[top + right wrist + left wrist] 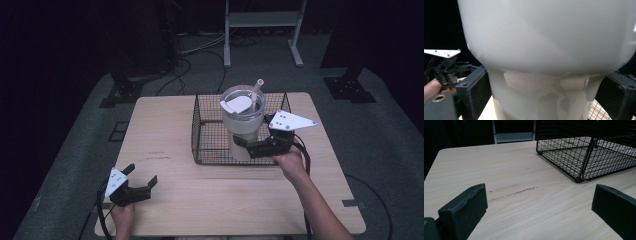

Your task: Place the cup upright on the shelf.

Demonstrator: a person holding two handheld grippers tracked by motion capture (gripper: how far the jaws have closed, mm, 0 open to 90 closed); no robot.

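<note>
A cream tumbler with a clear lid and a straw stands upright inside the black wire basket. My right gripper reaches in over the basket's front right side. Its jaws press on both sides of the tumbler's narrow lower part. My left gripper hovers over the table's front left corner. It is open and holds nothing. In the left gripper view its jaws stand wide apart over bare wood, with the basket ahead to the right.
The light wooden table has scuff marks on its left half. A white metal frame and cables lie on the dark floor behind the table.
</note>
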